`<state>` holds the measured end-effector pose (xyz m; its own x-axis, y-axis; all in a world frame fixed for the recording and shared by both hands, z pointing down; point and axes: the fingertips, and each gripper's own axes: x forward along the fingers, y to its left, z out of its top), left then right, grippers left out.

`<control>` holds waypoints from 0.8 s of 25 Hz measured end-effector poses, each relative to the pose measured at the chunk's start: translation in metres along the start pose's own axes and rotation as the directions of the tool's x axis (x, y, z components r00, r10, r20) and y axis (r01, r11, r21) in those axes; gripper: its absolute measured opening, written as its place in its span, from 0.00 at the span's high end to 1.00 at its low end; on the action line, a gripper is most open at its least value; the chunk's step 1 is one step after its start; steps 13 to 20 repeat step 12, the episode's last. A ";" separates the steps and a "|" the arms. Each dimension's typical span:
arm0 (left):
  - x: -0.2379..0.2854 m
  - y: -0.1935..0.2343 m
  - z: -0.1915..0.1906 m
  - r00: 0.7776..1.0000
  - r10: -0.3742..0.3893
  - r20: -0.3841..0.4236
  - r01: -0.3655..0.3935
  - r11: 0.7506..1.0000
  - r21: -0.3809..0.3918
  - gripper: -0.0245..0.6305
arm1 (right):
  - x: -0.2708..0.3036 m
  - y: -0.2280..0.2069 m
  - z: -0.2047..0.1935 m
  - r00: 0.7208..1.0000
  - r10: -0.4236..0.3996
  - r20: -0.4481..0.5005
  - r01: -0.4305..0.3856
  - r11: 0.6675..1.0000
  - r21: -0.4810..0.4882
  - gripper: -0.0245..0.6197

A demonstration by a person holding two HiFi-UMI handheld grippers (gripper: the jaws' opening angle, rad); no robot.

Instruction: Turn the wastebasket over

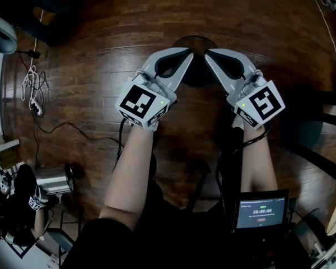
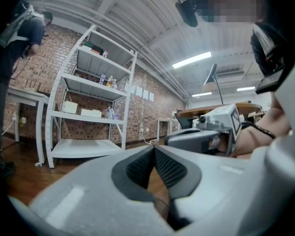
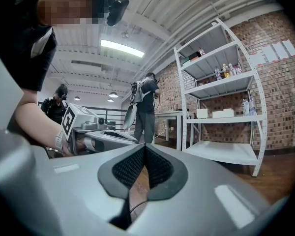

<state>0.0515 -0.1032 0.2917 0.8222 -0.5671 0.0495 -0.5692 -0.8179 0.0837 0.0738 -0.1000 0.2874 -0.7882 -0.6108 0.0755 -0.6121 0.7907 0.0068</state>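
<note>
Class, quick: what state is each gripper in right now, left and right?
Left gripper: closed, holding nothing.
Right gripper: closed, holding nothing.

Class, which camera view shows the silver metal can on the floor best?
The head view: the silver metal can sits on the wooden floor at lower left. Neither gripper view shows it; both look level across the room instead.

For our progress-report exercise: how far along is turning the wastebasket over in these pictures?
Done: nothing visible yet. In hand: nothing; the left tongs and right tongs are both shut and empty, held level side by side above the wooden floor. A dark round thing, possibly the wastebasket, sits on the floor by their tips, untouched as far as I can tell. Left: grip it and turn it over.
</note>
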 end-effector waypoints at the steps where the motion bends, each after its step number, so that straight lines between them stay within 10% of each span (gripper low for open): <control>1: -0.001 0.000 0.000 1.000 0.000 0.001 0.000 1.000 -0.001 0.96 | 0.000 0.001 0.000 1.000 -0.001 0.001 0.001 1.000 0.002 0.95; 20: -0.006 0.012 0.008 0.999 0.021 0.026 -0.021 1.000 -0.001 0.96 | 0.013 0.005 -0.003 1.000 0.014 0.010 -0.015 1.000 0.005 0.95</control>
